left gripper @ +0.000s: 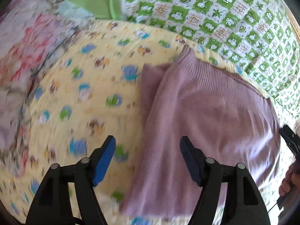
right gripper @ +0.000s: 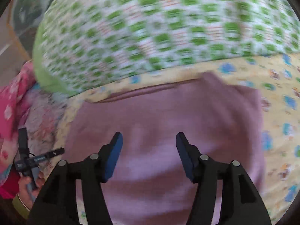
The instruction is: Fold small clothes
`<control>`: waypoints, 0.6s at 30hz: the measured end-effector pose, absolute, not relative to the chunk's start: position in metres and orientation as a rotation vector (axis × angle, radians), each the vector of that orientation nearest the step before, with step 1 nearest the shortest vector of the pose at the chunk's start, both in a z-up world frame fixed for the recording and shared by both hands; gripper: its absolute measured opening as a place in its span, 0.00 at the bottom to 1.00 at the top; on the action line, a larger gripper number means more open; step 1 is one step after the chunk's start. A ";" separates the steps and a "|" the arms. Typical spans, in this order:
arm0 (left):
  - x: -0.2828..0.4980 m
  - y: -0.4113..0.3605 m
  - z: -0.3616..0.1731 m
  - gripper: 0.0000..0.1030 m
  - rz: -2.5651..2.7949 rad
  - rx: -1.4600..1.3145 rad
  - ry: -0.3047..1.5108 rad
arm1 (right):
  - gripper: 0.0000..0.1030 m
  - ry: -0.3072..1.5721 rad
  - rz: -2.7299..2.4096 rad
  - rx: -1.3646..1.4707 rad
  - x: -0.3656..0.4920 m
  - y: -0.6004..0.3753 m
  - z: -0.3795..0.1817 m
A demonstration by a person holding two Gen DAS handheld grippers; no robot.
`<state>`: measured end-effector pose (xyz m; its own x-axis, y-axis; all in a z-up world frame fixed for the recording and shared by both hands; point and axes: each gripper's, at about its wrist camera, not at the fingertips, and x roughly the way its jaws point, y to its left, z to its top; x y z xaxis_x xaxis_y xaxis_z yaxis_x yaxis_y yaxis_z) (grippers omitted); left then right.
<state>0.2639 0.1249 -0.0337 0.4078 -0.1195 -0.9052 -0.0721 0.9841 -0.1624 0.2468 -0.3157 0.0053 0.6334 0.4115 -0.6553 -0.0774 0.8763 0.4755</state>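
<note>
A folded mauve knit garment (left gripper: 206,123) lies flat on a yellow quilt with animal prints (left gripper: 75,97). It also fills the middle of the right wrist view (right gripper: 168,120). My left gripper (left gripper: 148,144) is open and empty, hovering over the garment's left edge, one finger over the quilt and one over the cloth. My right gripper (right gripper: 149,140) is open and empty, hovering over the middle of the garment. The right gripper shows at the right edge of the left wrist view (left gripper: 289,140); the left gripper shows at the left edge of the right wrist view (right gripper: 28,159).
A green-and-white checked quilt (left gripper: 215,13) lies bunched behind the garment, and shows too in the right wrist view (right gripper: 159,28). A pink floral cloth pile (left gripper: 28,46) lies to the left. Both views are motion-blurred.
</note>
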 end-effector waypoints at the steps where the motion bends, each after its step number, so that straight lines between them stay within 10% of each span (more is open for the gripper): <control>1: 0.262 0.124 -0.036 0.74 -0.026 -0.192 1.161 | 0.59 0.853 0.319 0.428 0.252 -0.299 0.007; 18: 0.205 0.161 -0.088 0.76 -0.044 -0.442 1.291 | 0.74 1.087 0.440 0.314 0.339 -0.102 0.004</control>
<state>0.2054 0.1610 -0.0884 0.2870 -0.2753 -0.9175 -0.2120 0.9158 -0.3411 0.3391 -0.1024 0.0041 0.3928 0.4901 -0.7782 -0.1890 0.8711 0.4533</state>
